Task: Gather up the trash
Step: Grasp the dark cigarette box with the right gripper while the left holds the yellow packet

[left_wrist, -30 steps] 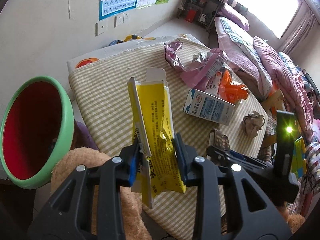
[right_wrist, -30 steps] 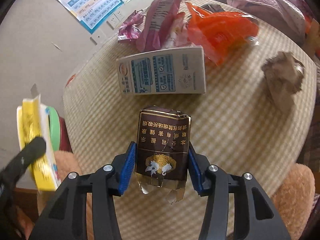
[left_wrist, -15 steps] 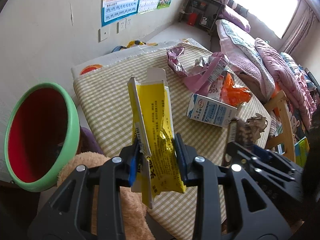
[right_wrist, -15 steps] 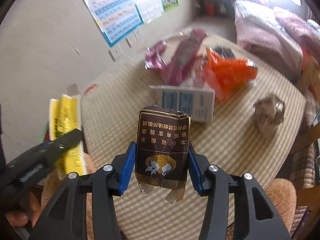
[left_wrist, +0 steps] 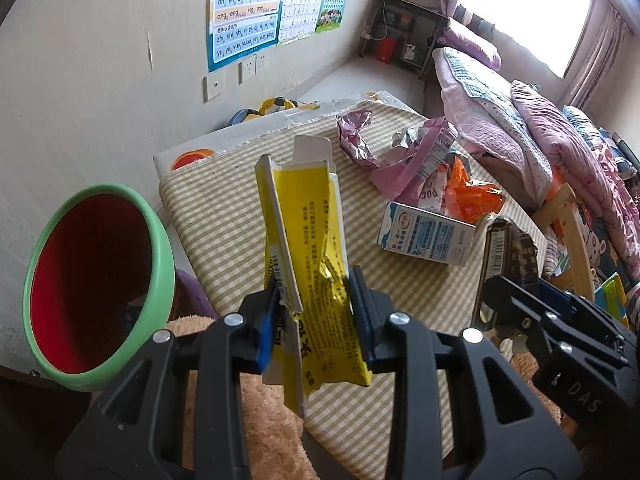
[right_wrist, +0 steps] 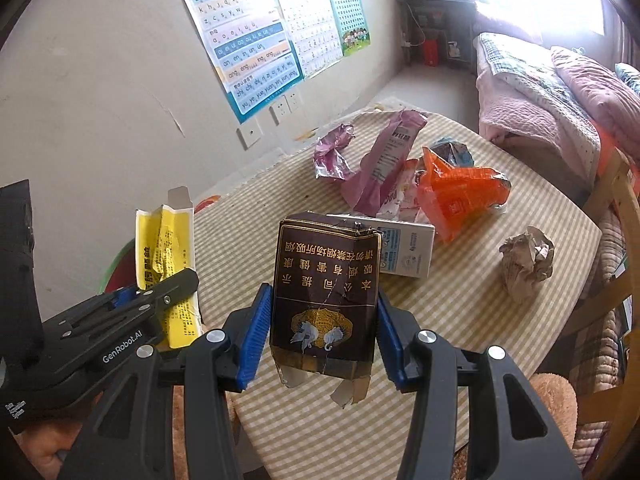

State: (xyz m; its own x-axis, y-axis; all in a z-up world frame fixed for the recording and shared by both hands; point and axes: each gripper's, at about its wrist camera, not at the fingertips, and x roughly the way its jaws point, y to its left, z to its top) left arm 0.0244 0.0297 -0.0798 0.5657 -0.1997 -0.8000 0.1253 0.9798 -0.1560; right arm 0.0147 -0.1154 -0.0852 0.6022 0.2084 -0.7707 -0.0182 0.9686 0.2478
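My left gripper [left_wrist: 316, 312] is shut on a crushed yellow carton [left_wrist: 308, 236] and holds it above the near table edge; the carton also shows in the right wrist view [right_wrist: 164, 248]. A green-rimmed red bin [left_wrist: 96, 292] stands low at the left, beside the table. My right gripper [right_wrist: 320, 332] is shut on a dark brown cigarette pack [right_wrist: 324, 284], held above the table; the pack shows at the right in the left wrist view [left_wrist: 508, 256]. Both grippers are close together, left gripper [right_wrist: 156, 296] to the left.
On the checked tablecloth [right_wrist: 460, 288] lie a white-blue milk carton [left_wrist: 428, 232], an orange bag [right_wrist: 460, 196], pink wrappers [right_wrist: 384, 164], a foil wrapper [right_wrist: 332, 152] and a crumpled paper ball [right_wrist: 528, 256]. A bed [left_wrist: 540, 128] stands at the right, a wall with posters at the back.
Both grippers have risen and pulled back from the table with their loads. The right gripper has come closer to the left one. The bin shows more to the right.
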